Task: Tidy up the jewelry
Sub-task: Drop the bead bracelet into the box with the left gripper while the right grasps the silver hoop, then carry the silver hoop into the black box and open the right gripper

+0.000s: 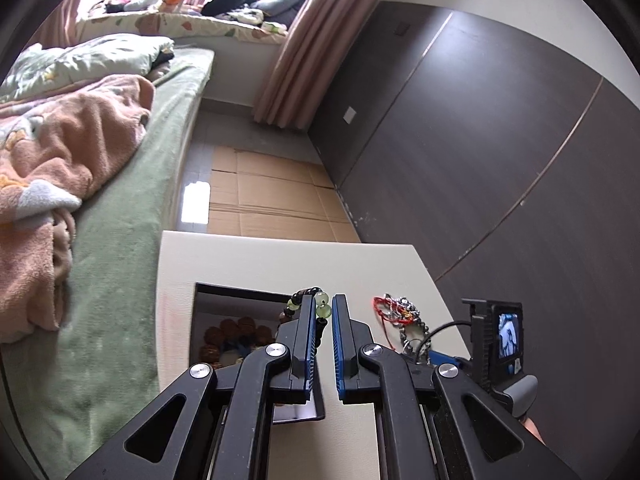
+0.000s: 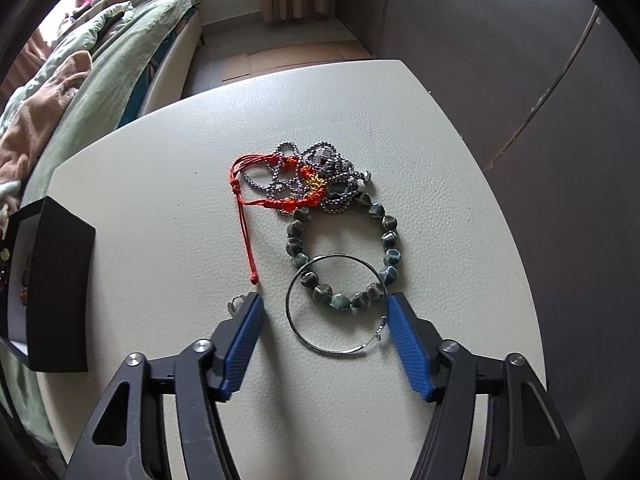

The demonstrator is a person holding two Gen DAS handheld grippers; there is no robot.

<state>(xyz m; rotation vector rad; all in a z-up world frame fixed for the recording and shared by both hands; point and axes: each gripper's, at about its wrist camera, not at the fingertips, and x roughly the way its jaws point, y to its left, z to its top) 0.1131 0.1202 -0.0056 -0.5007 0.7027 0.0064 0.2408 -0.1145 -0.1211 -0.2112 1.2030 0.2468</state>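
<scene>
In the left wrist view my left gripper (image 1: 323, 300) stands with its jaws slightly apart over an open black jewelry box (image 1: 236, 320). A bracelet of green and dark beads (image 1: 320, 308) hangs at its fingertips, against the left finger; whether the pads grip it I cannot tell. In the right wrist view my right gripper (image 2: 322, 300) is open wide and empty, low over a thin silver hoop (image 2: 332, 308) on the cream table (image 2: 160, 184). The hoop overlaps a bracelet of dark green stone beads (image 2: 384, 240). Beyond lie a red cord bracelet (image 2: 248, 200) and a tangled steel chain (image 2: 316, 172).
The black box (image 2: 56, 292) stands at the table's left edge in the right wrist view, with brown beads (image 1: 236, 336) inside it. A small metal clasp (image 2: 235, 303) lies by my right gripper's left finger. A bed with blankets (image 1: 80, 184) is to the left, a dark wall (image 1: 500, 140) to the right.
</scene>
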